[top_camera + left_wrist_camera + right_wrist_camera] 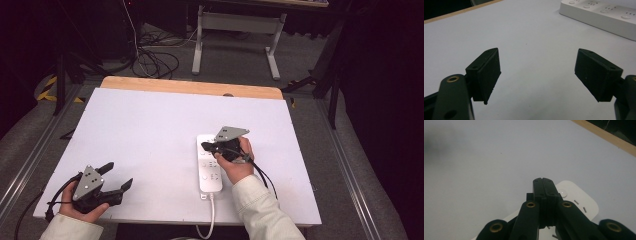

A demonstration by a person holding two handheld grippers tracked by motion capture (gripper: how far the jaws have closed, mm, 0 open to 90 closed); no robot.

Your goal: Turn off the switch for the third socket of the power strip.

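Right claw (206,146): jaws pressed together with nothing between them, tips lowered over the far end of the power strip (210,170). In the right gripper view the closed tips (543,185) sat directly above the strip's (584,200) rounded end, just beside a small round button (563,193). Judged: the jaws were closed to make one blunt point for pressing that switch, since a spread pair would straddle it. Contact with the button could not be confirmed.

Power strip: white, lying flat on the bench (150,135) with its long side running away from the person, its cord (209,220) leaving the near end and dropping over the bench's near edge. Flat placement kept its switches and sockets facing up and gave a push something firm underneath.

Left claw (117,176): jaws held wide apart, empty, well to the left of the strip and nearer the person's edge. In the left gripper view both pads (487,75) framed bare bench, the strip (599,13) lying off to the upper right. Judged: parked clear so it would not crowd the right hand, yet open and ready to steady the strip should it slide.
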